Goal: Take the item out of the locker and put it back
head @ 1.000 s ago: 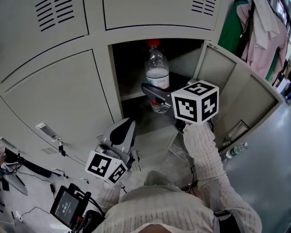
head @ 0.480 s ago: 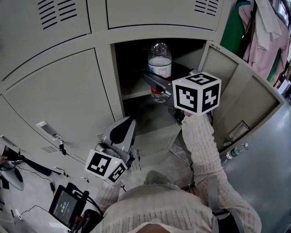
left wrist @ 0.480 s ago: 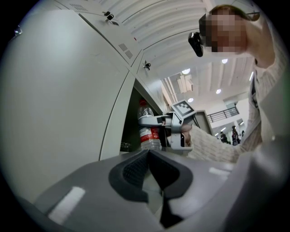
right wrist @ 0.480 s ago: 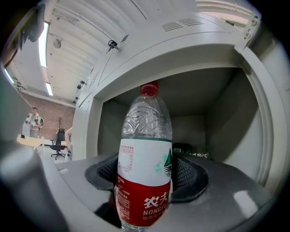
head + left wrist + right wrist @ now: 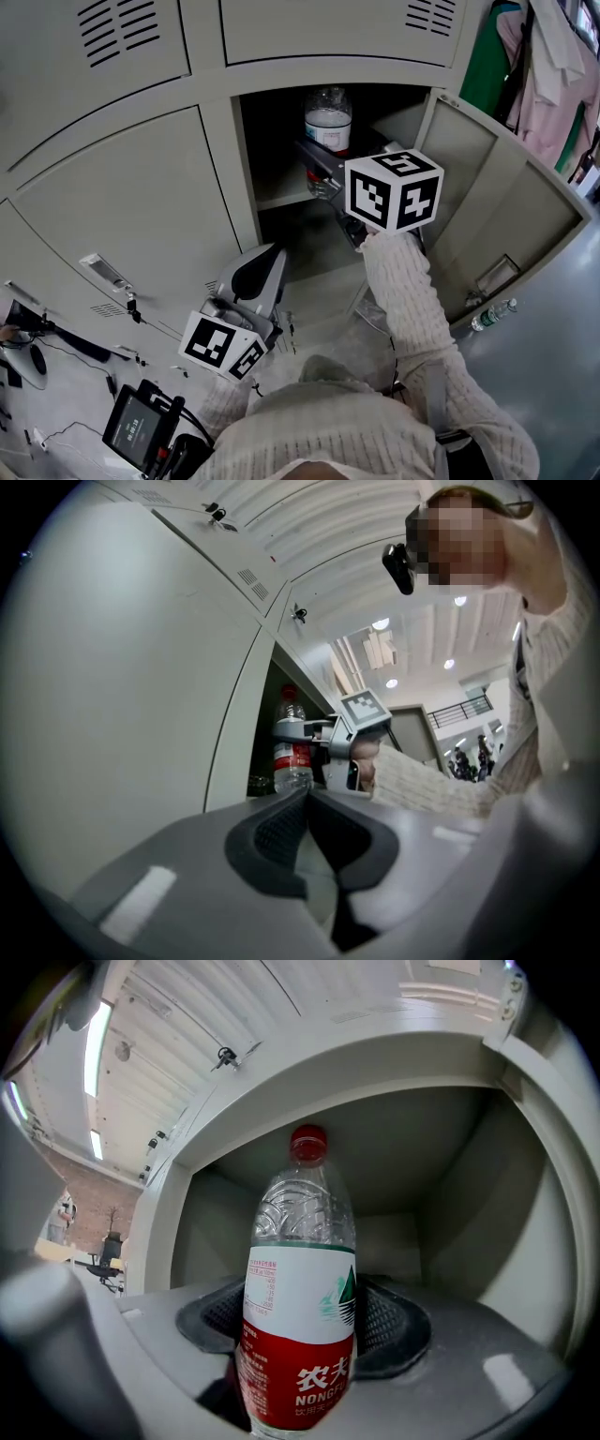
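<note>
far left, the shut door [image 5: 122, 197] next along, nothing doing there. your left gripper [image 5: 260, 274] hangs low by the locker's [image 5: 281, 80] left edge, fingers pressed together on nothing, well apart from the action.

across to the middle: the bottle [image 5: 327, 120] stands upright in the mouth of the open locker, above the shelf [image 5: 279, 199], its cap tucked out of the head view behind the top frame. your right gripper [image 5: 323, 178] has it clamped low on the label, a pad on each side, red cap up. whether the base touches the shelf i can't tell; it looks to be carried, not set down.

so i'd say you're mid put-back, and here's where it can bite. the cap rides close under the top frame, so lift any higher while pushing in and it may knock and twist the bottle in the pads. come in low and the base may catch the shelf's front lip and tip. it's smooth plastic held low, top-heavy, so a jolt could swing it. let go before the base sits flat and it probably topples, maybe rolls out.

further right, the open door [image 5: 487, 216] stands just beside your sleeve; brush it backing out and it could swing onto your arm. a second bottle [image 5: 491, 315] lies on the floor beyond.
</note>
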`<state>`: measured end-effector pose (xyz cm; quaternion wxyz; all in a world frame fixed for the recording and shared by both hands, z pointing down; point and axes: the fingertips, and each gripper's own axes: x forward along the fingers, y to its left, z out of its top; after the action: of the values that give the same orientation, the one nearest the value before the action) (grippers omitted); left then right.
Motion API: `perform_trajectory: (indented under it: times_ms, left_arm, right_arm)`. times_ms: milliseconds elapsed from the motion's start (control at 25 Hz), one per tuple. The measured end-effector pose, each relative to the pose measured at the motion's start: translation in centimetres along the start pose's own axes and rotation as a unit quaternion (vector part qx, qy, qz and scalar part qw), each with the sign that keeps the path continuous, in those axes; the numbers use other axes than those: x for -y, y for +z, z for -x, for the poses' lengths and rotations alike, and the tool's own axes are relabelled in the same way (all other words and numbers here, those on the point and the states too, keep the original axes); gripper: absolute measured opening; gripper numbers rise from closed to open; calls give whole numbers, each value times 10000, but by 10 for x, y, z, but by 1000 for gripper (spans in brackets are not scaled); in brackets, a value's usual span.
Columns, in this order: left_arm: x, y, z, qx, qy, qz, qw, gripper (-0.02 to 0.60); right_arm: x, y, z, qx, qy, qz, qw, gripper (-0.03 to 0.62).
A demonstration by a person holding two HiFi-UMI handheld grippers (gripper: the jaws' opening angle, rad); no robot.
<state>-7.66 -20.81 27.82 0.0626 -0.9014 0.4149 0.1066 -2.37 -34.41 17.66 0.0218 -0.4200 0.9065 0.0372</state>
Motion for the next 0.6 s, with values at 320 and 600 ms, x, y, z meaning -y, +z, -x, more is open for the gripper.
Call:
perform_trajectory:
  times_ms: [320,600]
  left_arm:
    - [0,-4,-2,-5,12,116,9999,9]
    - [3,-12,-6,-66,4,122,9999,9]
  right_arm:
    - [4,-3,-18,284,-101,173,9994,308]
    - [16,-7,-36,666,-248,184,9973,310]
